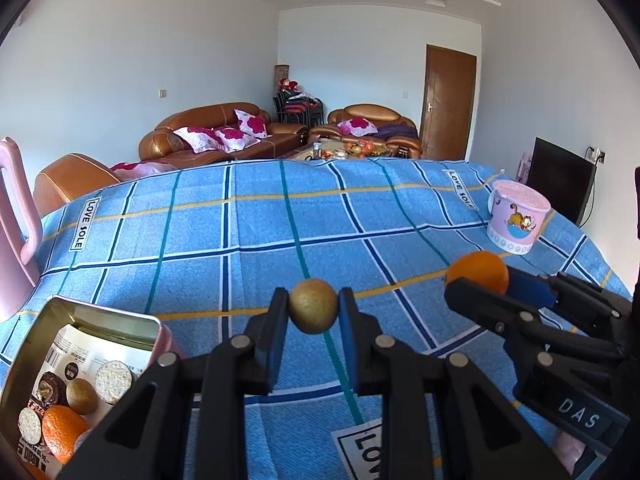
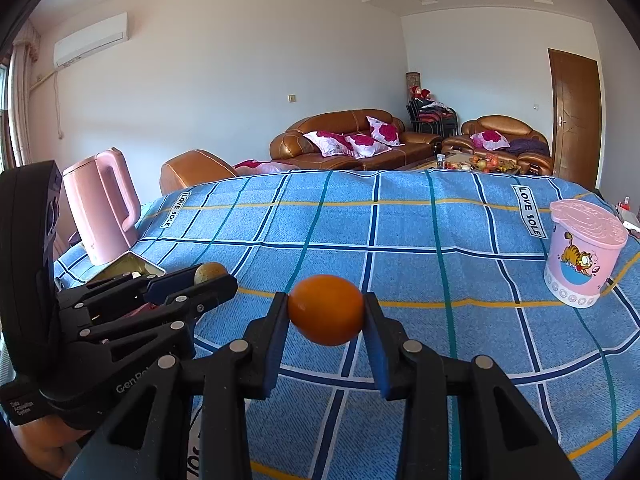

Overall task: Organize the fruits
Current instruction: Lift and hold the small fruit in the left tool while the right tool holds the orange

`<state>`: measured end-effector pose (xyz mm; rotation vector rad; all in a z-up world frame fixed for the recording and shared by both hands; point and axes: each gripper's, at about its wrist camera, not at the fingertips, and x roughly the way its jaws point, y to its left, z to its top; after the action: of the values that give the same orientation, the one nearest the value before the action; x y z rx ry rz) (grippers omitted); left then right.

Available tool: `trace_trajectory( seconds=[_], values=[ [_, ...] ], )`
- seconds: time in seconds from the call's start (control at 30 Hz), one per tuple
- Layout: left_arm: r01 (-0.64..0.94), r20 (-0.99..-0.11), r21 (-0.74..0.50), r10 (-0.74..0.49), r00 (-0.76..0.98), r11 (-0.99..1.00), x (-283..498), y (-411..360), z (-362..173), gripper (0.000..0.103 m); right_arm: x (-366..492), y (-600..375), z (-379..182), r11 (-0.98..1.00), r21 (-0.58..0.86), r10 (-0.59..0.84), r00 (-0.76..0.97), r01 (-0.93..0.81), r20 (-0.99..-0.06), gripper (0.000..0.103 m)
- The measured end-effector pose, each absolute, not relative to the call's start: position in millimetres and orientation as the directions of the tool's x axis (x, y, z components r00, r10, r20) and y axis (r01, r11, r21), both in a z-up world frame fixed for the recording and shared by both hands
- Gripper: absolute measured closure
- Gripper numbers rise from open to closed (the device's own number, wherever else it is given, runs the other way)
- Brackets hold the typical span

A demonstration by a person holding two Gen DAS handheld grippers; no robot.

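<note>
Left wrist view — a brown-green round fruit [image 1: 313, 306] is pinched between the pads of the left hand-held gripper [image 1: 313, 312], held clear above the checked blue cloth [image 1: 240, 224] of the surface. An open tin [image 1: 102, 320] at lower left is seen to hold an orange and a similar brown fruit, so it is judged the collecting place.

Right wrist view — an orange [image 2: 326, 309] is clamped in the right hand-held gripper [image 2: 326, 314], likewise lifted, presumably for carrying. A pink kettle [image 2: 102, 208] and a lidded pink tub [image 2: 582, 254] are noted at the edges.
</note>
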<state>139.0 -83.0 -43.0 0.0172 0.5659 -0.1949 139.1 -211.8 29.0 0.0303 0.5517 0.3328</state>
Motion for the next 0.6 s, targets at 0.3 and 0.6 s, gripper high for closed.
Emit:
trace_trajectory(
  seconds=[0.3, 0.6],
  values=[
    [0.185, -0.507, -0.037, -0.178, 0.843, 0.982, 132.5, -81.5, -40.0, 0.077, 134.7, -212.2, 31.1, 0.946, 0.113, 0.32, 0.814, -0.304, -0.486, 0.065],
    [0.181, -0.489, -0.036, -0.175, 0.854, 0.983, 128.9, -80.0, -38.9, 0.077, 130.9, -213.9, 32.9, 0.947, 0.108, 0.318, 0.826, -0.304, -0.466, 0.065]
  ],
)
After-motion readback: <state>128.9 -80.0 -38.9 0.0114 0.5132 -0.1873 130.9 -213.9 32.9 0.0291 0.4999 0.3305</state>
